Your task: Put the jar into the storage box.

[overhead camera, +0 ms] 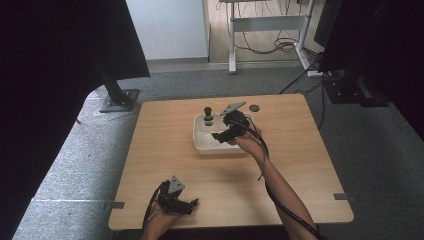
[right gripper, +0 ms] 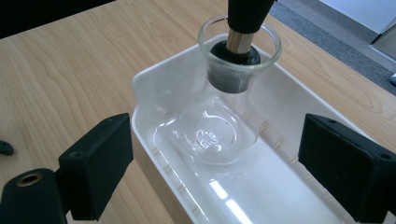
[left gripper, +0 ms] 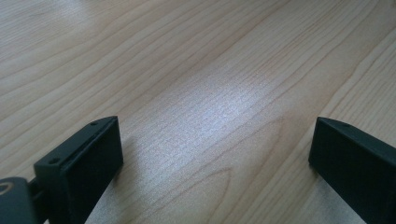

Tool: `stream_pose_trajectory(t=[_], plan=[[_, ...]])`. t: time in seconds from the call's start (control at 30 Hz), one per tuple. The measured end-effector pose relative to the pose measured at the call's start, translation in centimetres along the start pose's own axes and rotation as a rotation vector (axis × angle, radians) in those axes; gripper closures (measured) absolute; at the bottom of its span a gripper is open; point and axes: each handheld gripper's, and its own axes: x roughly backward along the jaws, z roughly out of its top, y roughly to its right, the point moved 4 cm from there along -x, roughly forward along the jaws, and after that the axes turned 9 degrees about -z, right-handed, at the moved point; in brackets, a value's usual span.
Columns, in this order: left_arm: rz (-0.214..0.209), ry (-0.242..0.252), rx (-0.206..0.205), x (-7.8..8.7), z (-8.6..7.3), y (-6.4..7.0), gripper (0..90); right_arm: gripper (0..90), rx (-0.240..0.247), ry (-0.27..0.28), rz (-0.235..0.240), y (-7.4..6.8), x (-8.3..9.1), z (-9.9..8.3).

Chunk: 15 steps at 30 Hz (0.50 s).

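Observation:
A clear glass flask (right gripper: 217, 128) stands upright in a white tray (right gripper: 140, 122), with a black stopper (right gripper: 233, 58) in its neck and a dark handle rising from it. My right gripper (right gripper: 215, 163) hangs open just short of the flask, one jaw on each side over the tray's near end. In the high view the tray (overhead camera: 200, 146) sits mid-table, the flask (overhead camera: 208, 118) in its left part and the right gripper (overhead camera: 220, 136) above its right part. My left gripper (overhead camera: 193, 203) rests near the table's front edge; its open jaws (left gripper: 215, 149) frame bare wood.
A small dark round disc (overhead camera: 254, 107) lies on the table behind the tray. A small black object (right gripper: 4, 148) lies on the wood at the left of the right gripper view. The wooden table (overhead camera: 165, 150) stands on grey carpet, with a desk frame and cables behind.

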Motion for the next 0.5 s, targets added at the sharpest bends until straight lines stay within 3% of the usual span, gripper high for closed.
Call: stream_pose_trajectory(t=[0.5], plan=[[0.0, 0.0, 0.001, 0.0, 0.0, 0.0, 2.6, 9.4, -0.007, 0.015, -0.009, 0.5, 1.3, -1.9]])
